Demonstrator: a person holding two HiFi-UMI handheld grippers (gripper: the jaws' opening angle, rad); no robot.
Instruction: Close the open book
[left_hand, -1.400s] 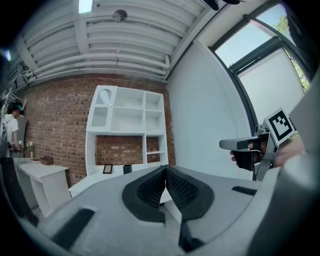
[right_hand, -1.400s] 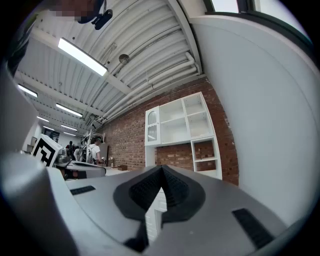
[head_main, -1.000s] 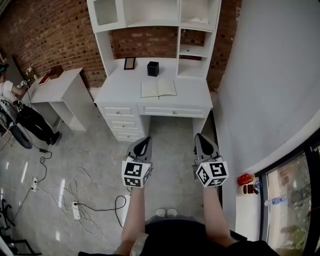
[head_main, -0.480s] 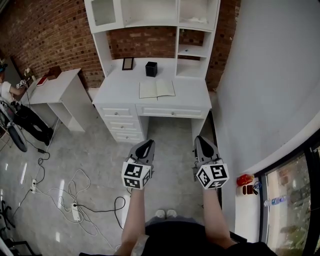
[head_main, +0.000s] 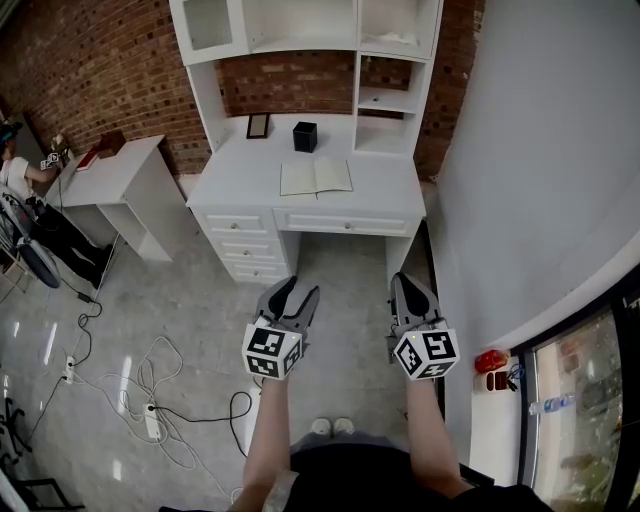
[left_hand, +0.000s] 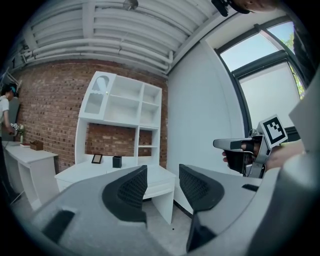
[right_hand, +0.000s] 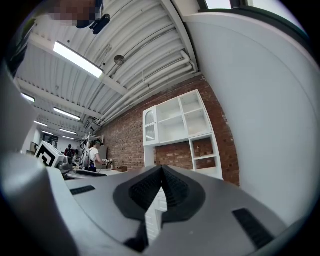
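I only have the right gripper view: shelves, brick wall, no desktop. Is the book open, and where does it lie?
Observer: Yes. The book lies open and flat, near the front edge of the white desk.
Operator: What is the left gripper doing?
Observer: The left gripper is opening its jaws, with nothing between them. It is held over the floor, short of the desk.
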